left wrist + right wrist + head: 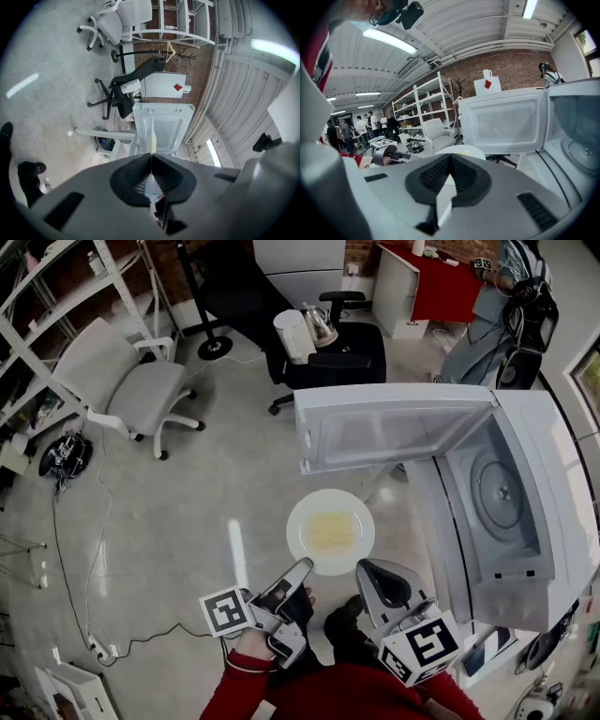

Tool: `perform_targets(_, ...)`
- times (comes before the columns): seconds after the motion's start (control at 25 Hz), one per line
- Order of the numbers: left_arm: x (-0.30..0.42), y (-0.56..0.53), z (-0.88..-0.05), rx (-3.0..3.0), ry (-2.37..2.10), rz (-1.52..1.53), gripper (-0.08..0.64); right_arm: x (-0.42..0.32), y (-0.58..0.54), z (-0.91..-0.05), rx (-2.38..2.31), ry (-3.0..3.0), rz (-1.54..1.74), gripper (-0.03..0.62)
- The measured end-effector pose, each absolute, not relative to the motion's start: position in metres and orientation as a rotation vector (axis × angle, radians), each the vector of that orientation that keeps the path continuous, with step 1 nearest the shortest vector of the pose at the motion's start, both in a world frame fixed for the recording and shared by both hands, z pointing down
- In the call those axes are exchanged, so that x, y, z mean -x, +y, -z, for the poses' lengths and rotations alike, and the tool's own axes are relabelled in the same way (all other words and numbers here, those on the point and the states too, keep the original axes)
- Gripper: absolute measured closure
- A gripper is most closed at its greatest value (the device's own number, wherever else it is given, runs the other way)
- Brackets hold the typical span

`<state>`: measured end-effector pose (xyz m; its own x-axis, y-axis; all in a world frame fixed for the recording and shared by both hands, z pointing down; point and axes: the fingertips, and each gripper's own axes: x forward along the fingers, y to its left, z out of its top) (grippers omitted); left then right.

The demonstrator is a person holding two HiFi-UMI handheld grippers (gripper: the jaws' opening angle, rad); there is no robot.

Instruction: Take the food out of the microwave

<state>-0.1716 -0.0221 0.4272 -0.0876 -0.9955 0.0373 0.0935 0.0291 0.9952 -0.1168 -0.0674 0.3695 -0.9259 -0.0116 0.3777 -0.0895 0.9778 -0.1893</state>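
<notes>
A white plate (pixel 330 532) with pale yellow food (pixel 330 532) on it hangs over the floor, just outside the open microwave (pixel 525 549). My left gripper (pixel 302 566) is shut on the plate's near-left rim, and my right gripper (pixel 367 569) is shut on its near-right rim. The left gripper view shows the plate (pixel 153 139) edge-on, running out from the closed left gripper (pixel 151 157). In the right gripper view the plate (pixel 461 150) lies flat beyond the shut right gripper (pixel 450 159). The microwave door (pixel 394 432) stands wide open, and the cavity shows only its turntable (pixel 500 491).
A black office chair (pixel 333 352) carrying a kettle and a white cup stands behind the door. A white chair (pixel 131 385) is at the left, with shelving (pixel 37 324) beyond it. Cables (pixel 66 549) trail over the floor. A person (pixel 487 306) stands at the far right by a red table.
</notes>
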Motion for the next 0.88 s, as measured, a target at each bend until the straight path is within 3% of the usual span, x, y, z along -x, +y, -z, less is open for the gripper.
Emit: perform_targets(0.88,0.247,0.117,-0.431,-0.915,-1.458,1.534,0.545,0.202,0.050,-0.384,0.344,-2.698,-0.184,0.581)
